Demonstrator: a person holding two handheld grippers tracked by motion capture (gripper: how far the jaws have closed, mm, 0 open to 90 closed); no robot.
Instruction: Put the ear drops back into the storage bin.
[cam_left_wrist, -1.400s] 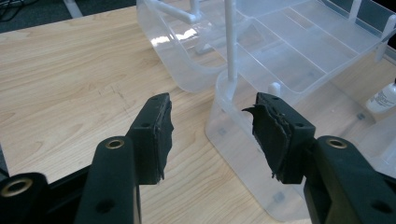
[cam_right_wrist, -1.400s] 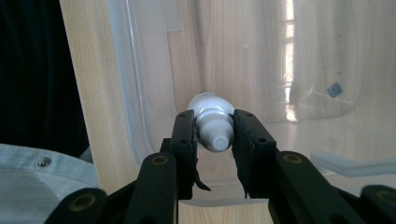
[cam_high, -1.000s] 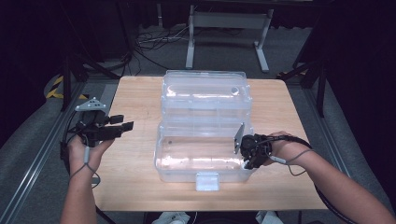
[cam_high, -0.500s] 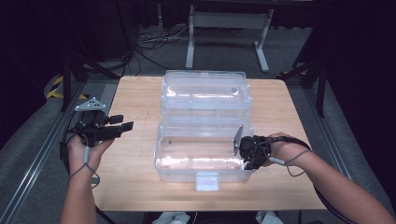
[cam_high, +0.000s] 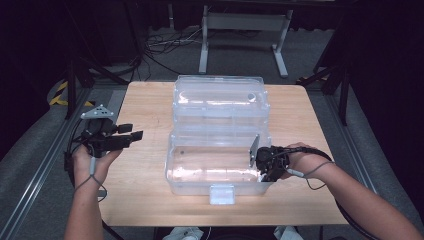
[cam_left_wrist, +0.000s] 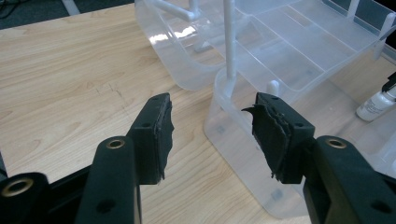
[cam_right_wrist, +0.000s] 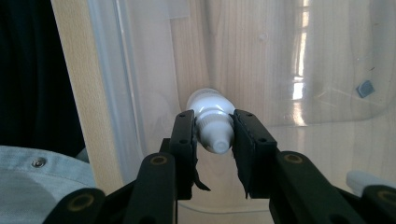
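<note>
A clear plastic storage box (cam_high: 220, 167) stands open in the middle of the wooden surface (cam_high: 150, 100), its hinged lid (cam_high: 218, 97) laid back on the far side and a white latch (cam_high: 222, 194) on the near wall facing the person.

The right gripper (cam_right_wrist: 214, 135) reaches down into the right end of the box's lower tub; in the high view it sits just inside the right wall (cam_high: 266, 162), with the person's right hand (cam_high: 300, 159) behind it. Its jaws are clamped on a small white dropper bottle (cam_right_wrist: 212, 119), gripping it at the neck and cap, with the bottle's rounded body pointing away from the camera toward the tub floor. Whether the bottle touches the floor cannot be told. The same bottle shows from the left gripper view as a small white shape (cam_left_wrist: 376, 103) low inside the far end of the tub.

The left gripper (cam_left_wrist: 212, 126) is held above the bare wood to the left of the box, well apart from the bottle, in the person's left hand (cam_high: 92, 160). Its jaws stand wide apart and hold nothing, pointed toward the box's left end wall. A grey three-cornered plate (cam_high: 97, 112) rides on top of it.
</note>
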